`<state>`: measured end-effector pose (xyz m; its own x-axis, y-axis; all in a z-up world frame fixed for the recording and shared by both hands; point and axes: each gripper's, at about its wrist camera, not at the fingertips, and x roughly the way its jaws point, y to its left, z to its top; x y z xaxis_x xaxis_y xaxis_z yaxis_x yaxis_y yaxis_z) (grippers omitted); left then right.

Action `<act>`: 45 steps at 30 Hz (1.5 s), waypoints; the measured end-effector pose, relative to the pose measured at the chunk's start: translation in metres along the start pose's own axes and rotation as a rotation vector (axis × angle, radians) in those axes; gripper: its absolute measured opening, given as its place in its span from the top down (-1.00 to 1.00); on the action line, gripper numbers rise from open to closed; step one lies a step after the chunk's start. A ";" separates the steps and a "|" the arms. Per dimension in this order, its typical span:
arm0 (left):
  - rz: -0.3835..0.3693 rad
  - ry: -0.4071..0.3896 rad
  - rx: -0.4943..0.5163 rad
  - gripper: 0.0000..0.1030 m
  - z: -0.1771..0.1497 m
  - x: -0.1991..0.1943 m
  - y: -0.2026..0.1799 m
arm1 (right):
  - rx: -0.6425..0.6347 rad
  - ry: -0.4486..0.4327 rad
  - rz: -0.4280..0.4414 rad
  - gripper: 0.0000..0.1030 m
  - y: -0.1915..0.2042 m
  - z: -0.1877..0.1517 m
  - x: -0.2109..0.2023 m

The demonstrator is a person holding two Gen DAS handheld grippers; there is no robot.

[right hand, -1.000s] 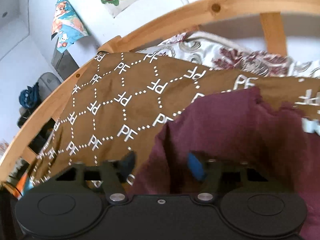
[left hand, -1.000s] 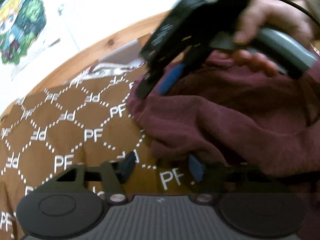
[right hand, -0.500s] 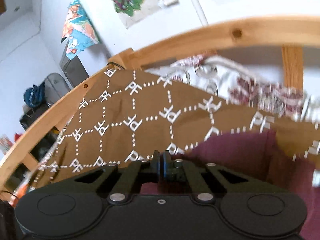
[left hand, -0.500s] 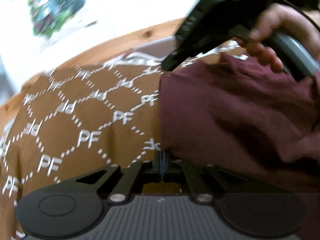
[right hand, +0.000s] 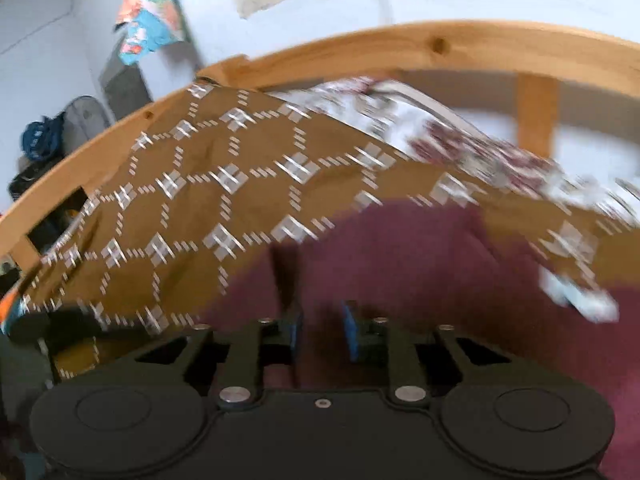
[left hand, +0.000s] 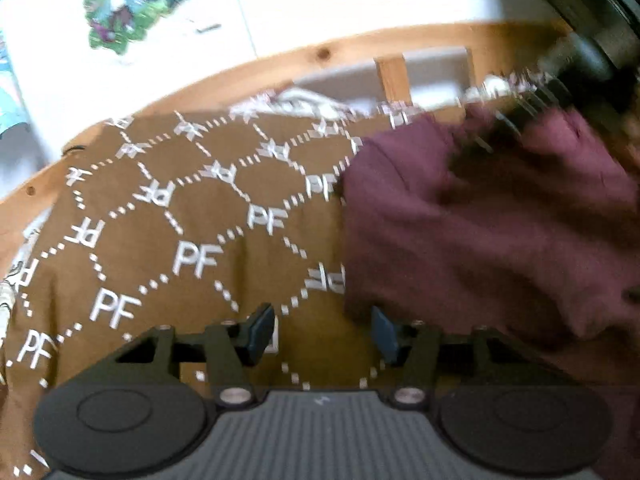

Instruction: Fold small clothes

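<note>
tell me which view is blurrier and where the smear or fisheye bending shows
Right wrist view is blurrier: the brown patterned blanket has its white marks streaked, and the maroon garment is soft. Left wrist view is sharper, its PF letters legible, smearing only at top right. Both views bend the wooden bed rail into an arc.

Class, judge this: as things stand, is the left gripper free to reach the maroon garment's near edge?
Probably yes. The left gripper is open, and the maroon garment edge lies just beside its right finger, nothing between.

Left gripper [left hand: 320, 330] jaws just opened, nothing between them, over brown patterned blanket [left hand: 192, 248]. Maroon garment [left hand: 480, 232] lay bunched at right, its edge just beside the right pad. Wooden bed rail [left hand: 320, 54] behind.
</note>
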<state>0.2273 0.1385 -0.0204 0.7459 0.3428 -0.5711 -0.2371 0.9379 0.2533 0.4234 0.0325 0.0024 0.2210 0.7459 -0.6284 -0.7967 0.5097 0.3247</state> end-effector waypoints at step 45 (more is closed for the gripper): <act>0.021 0.137 -0.044 -0.77 0.010 -0.009 -0.046 | 0.626 -0.128 -0.213 0.88 0.024 -0.236 -0.200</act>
<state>0.2379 0.0917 -0.0186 0.6490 0.3633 -0.6684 -0.2811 0.9309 0.2331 0.2276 -0.2058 -0.0308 0.4330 0.6267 -0.6479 -0.2608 0.7751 0.5755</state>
